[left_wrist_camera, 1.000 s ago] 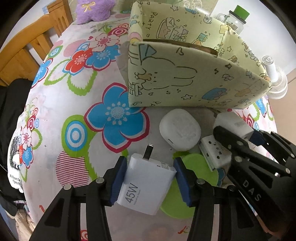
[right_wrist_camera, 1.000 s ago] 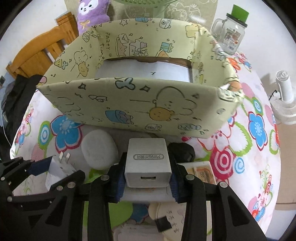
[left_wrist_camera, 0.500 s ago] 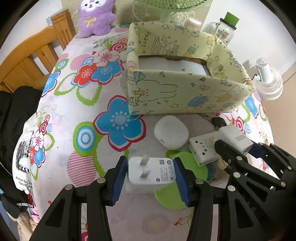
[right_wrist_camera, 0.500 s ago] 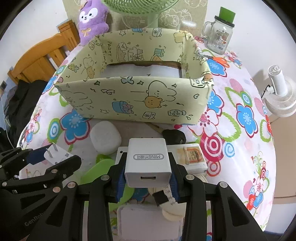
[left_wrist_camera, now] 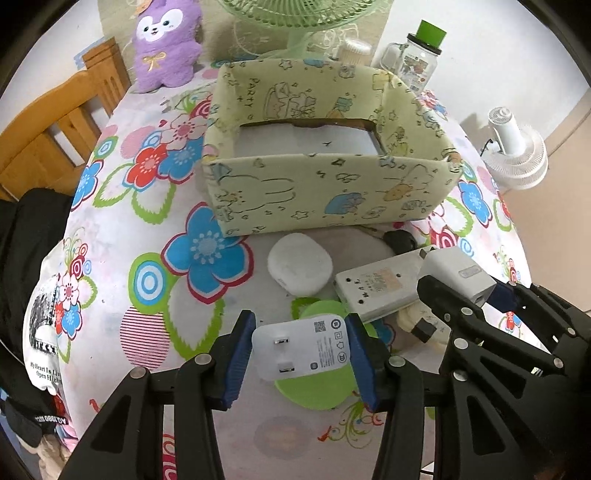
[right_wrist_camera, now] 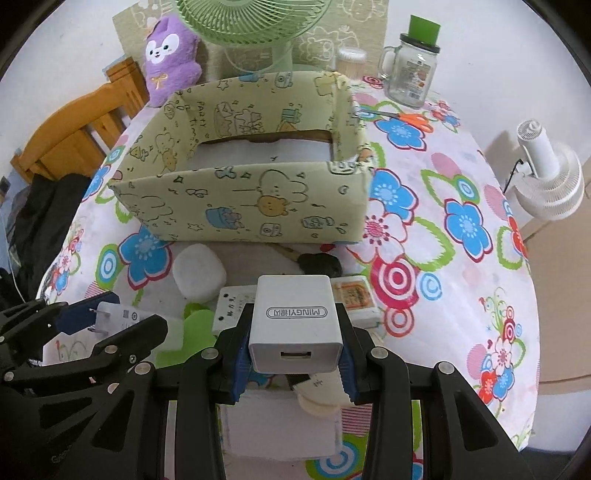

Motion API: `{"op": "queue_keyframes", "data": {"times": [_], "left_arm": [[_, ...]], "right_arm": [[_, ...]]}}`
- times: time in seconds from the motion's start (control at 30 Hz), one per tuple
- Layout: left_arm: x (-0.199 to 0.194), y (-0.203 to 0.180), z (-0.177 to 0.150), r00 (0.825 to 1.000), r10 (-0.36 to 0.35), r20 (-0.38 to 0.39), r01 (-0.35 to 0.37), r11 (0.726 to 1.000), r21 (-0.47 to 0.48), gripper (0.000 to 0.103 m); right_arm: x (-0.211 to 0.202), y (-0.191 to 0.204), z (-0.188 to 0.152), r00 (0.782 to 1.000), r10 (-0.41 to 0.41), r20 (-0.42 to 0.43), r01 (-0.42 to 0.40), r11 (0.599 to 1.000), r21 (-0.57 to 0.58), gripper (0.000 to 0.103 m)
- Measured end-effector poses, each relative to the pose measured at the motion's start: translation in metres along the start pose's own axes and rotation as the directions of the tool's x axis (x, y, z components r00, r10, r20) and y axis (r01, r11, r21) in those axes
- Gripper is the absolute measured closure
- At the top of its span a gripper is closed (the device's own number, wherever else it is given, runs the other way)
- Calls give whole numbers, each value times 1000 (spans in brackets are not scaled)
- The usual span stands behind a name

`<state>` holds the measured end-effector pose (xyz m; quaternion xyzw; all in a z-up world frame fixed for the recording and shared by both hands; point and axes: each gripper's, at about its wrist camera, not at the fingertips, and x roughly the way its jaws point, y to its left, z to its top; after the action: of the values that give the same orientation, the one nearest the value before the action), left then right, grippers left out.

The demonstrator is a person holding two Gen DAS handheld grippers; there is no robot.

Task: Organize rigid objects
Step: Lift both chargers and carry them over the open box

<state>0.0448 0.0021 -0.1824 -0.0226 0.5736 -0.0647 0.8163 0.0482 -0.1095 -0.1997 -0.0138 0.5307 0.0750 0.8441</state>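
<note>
My left gripper [left_wrist_camera: 301, 350] is shut on a white 45W charger [left_wrist_camera: 306, 349], plug prongs facing me, held above the table. My right gripper [right_wrist_camera: 293, 352] is shut on a white MINGYI charger cube [right_wrist_camera: 293, 325], USB port facing me; it also shows in the left wrist view [left_wrist_camera: 458, 273]. An open cartoon-print box [left_wrist_camera: 325, 192] stands behind, its white floor bare. On the table before it lie a white rounded case [left_wrist_camera: 300, 264], a white power strip [left_wrist_camera: 380, 291], a black object [right_wrist_camera: 321, 263] and a green disc [left_wrist_camera: 321, 387].
A floral cloth covers the table [right_wrist_camera: 461, 229]. Behind the box stand a purple plush [right_wrist_camera: 170, 55], a green fan [right_wrist_camera: 251, 26] and a glass jar with green lid [right_wrist_camera: 412, 70]. Orange scissors [right_wrist_camera: 410, 120] lie at the back right. A wooden chair [left_wrist_camera: 48, 122] stands left, a white fan [right_wrist_camera: 546, 177] right.
Both grippers have risen and pulled back from the box with their chargers. The left charger has turned so its plug face now faces me. The box interior has come into view.
</note>
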Motion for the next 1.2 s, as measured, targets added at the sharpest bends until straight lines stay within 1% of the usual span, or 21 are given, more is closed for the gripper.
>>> {"op": "queue_keyframes", "data": {"times": [0.1,0.37,0.57,0.83,1.2], "left_arm": [[-4,-6,3,1000,0,7,-1,1000,16,52],[-27,-22,18,999,5,50,-8,999,49,52],[-45,-28,27,997,8,80,-12,998,54,52],[-63,-33,34,996,8,94,-14,998,60,52],[-88,-34,43,989,18,149,-27,998,62,52]], "right_arm": [[-4,-6,1,1000,-5,2,5,1000,12,60],[-27,-18,15,999,-17,45,16,1000,25,60],[-46,-23,26,997,-22,77,19,999,31,60],[-66,-23,33,995,-28,92,25,999,37,60],[-92,-20,46,990,-34,139,30,999,29,60]]}}
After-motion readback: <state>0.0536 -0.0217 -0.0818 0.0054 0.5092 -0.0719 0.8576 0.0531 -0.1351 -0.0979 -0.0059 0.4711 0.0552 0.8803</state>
